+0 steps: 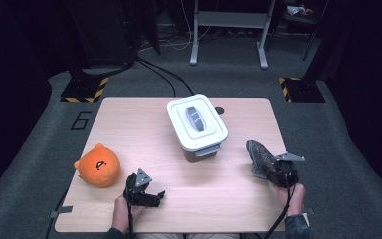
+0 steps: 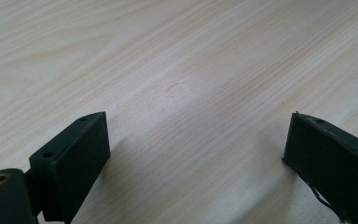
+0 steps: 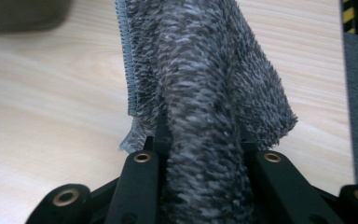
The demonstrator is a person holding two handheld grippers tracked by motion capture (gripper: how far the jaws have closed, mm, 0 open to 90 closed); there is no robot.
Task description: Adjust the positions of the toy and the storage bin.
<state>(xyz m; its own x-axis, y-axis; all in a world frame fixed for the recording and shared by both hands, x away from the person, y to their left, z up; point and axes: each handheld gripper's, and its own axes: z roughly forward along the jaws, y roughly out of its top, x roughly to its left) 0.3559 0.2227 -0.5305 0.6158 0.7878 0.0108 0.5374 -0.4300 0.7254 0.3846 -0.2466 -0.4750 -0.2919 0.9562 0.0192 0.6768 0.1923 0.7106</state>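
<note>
**A:** High view had the right gripper (image 1: 271,169) at the near right of the table (image 1: 129,119), jaws clamped on a grey cloth (image 1: 259,155). Why was it bunched up like that?

**B:** Guessing so it lifted as one wad. It stuck out just past the jaws, right of the lidded white bin (image 1: 197,122).

**A:** And the left gripper (image 1: 151,196)?

**B:** Near left, jaws wide apart over bare wood, probably just waiting. Orange plush (image 1: 97,166) sat left of it, untouched.
</note>
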